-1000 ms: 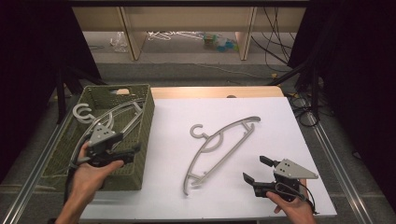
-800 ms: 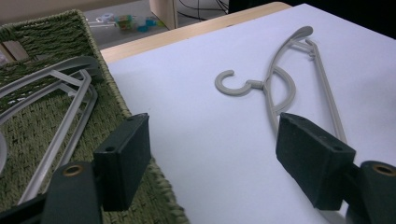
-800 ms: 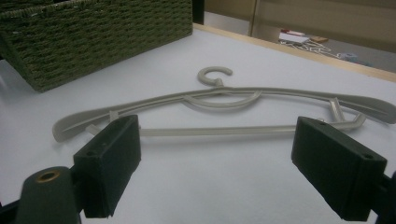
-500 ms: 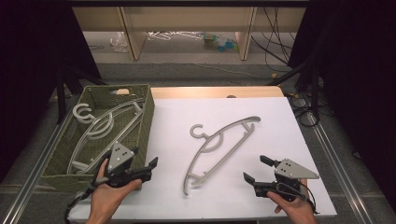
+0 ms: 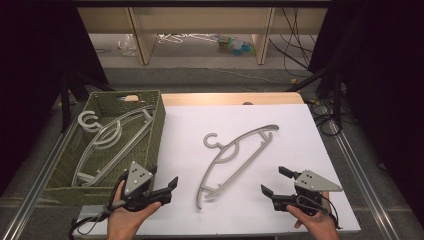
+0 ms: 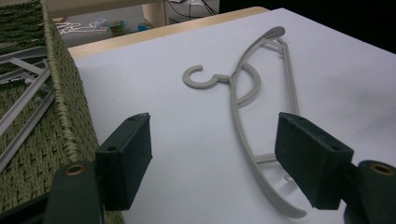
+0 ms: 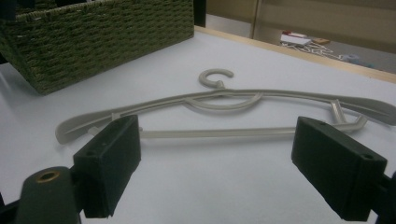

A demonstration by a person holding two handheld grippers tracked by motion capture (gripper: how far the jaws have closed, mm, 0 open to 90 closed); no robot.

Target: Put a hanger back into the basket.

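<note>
A grey plastic hanger (image 5: 223,149) lies flat on the white tabletop (image 5: 300,135), hook toward the far left. My left gripper (image 5: 162,176) hovers low at the front edge, just right of the green woven basket (image 5: 161,125), jaws open and empty. In the left gripper view the hanger (image 6: 233,116) lies ahead between the open gripper (image 6: 219,156) pads, apart from them. My right gripper (image 5: 273,180) rests at the front right, open and empty, pointing at the hanger (image 7: 215,134) from a short distance, as the open right gripper (image 7: 215,163) shows.
The basket (image 6: 60,107) at the left holds several grey hangers (image 5: 107,135). A wooden strip (image 5: 235,98) edges the table's far side. Behind it stand shelf legs, with loose hangers and clutter on the floor (image 5: 200,39). Cables hang at the back right.
My left gripper has moved right and down, from over the basket's front to the white tabletop beside it. Its jaws stay open. The right gripper and the hanger have not moved.
</note>
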